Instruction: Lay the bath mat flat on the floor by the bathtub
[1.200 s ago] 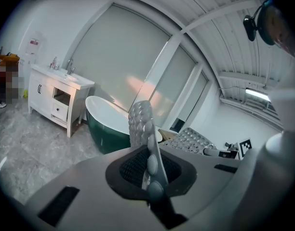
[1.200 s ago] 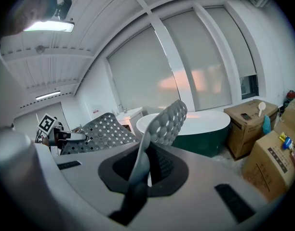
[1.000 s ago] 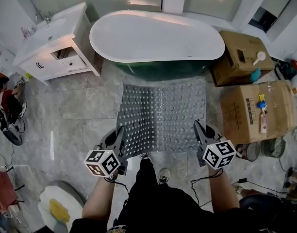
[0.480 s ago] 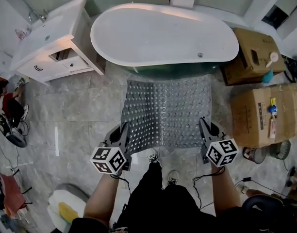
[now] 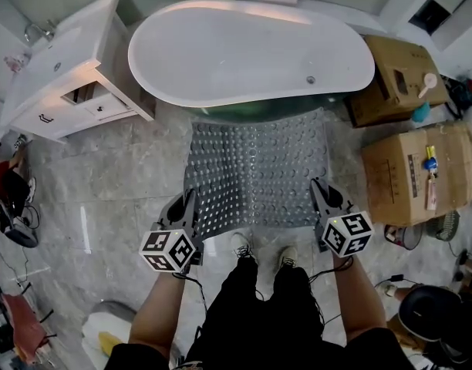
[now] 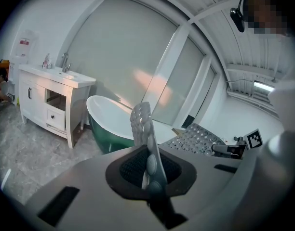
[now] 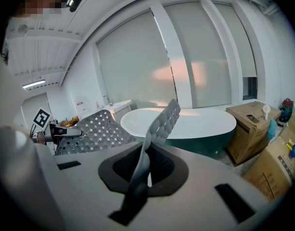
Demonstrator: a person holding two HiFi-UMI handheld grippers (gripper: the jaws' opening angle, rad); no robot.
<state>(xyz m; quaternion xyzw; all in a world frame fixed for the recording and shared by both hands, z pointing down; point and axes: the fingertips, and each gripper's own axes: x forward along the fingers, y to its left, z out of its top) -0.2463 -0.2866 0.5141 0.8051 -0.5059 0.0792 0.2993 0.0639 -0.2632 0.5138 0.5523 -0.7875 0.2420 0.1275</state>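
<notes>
A grey perforated bath mat (image 5: 255,172) is held spread out above the floor in front of the white bathtub (image 5: 244,48), which has a dark green underside. My left gripper (image 5: 191,200) is shut on the mat's near left corner, and my right gripper (image 5: 317,190) is shut on its near right corner. In the left gripper view the mat's edge (image 6: 143,129) rises between the shut jaws, with the tub (image 6: 109,117) beyond. The right gripper view shows the mat's edge (image 7: 159,126) pinched likewise and the tub (image 7: 186,119) ahead.
A white vanity with a sink (image 5: 62,68) stands left of the tub. Two cardboard boxes (image 5: 421,168) sit at the right, with small items on top. The person's feet (image 5: 263,249) stand on the grey marble floor (image 5: 105,176) just behind the mat.
The person has stepped closer to the tub, and both grippers carry the mat forward with them. The mat's far edge now reaches the tub's base.
</notes>
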